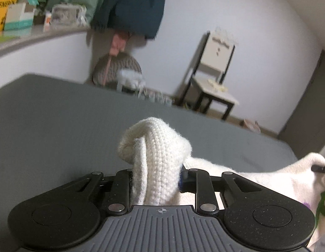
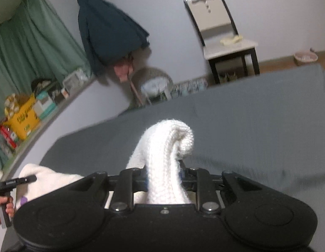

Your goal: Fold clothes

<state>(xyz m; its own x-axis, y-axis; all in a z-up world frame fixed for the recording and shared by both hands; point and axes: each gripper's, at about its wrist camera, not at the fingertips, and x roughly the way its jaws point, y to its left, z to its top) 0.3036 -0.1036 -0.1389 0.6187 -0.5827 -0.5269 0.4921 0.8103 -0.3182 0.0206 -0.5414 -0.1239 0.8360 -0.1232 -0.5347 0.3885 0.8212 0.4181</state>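
White knit garment (image 1: 160, 153): bunched up between the jaws at lower centre of each wrist view, above a grey bed (image 1: 57, 115); the rest of it sags across the lower right of the left view and lower left of the right view.
Left hand-held gripper (image 1: 157, 176): clenched on a fold of the knit, which rises straight ahead of it.
Right hand-held gripper (image 2: 164, 176): likewise clamped on a knit fold; the other tool and a hand (image 2: 4, 208) show at its lower left edge.
Key relation: the cloth's long axis appears to run side to side between the two grips, neither hand nearer.
Pose: both tools tilt gently downward, raised off the bed.
Background: chair (image 1: 214, 73), upper right.
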